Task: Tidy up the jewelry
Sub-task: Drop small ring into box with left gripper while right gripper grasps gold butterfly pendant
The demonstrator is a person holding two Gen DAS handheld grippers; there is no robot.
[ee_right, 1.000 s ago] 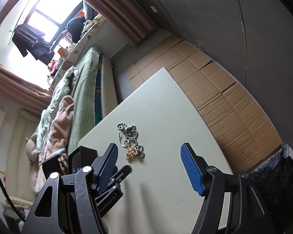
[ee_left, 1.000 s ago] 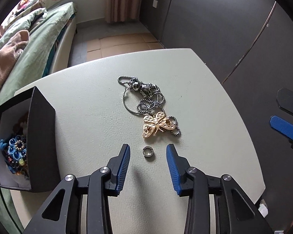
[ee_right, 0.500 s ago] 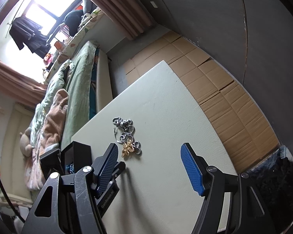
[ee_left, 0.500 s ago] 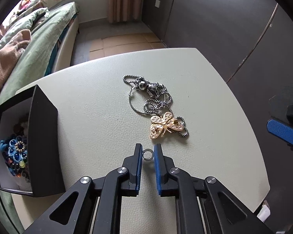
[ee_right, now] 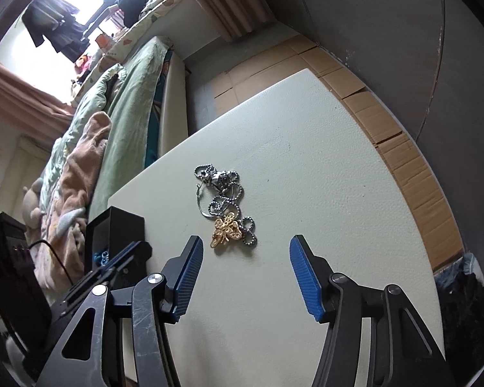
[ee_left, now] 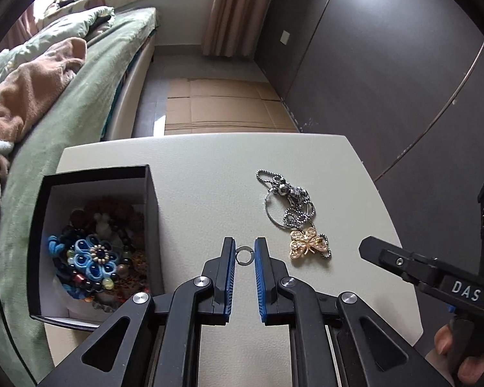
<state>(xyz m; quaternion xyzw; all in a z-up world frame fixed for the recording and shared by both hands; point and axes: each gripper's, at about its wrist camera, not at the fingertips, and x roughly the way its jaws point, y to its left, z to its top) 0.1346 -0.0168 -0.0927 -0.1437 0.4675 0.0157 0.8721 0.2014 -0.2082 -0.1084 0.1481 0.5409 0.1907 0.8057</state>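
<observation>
The left gripper [ee_left: 244,254] is clamped on a small silver ring [ee_left: 244,254], with the open box [ee_left: 150,213] just to its left. The right gripper [ee_right: 247,277], jaws apart and just narrowed around nothing, points at the butterfly necklace [ee_right: 226,230] beyond the ring on the bench [ee_right: 306,177].

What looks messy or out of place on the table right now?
The silver chain lies in a tangled heap on the table, knotted with a hoop and the gold butterfly pendant, outside the box that holds the other jewelry.
</observation>
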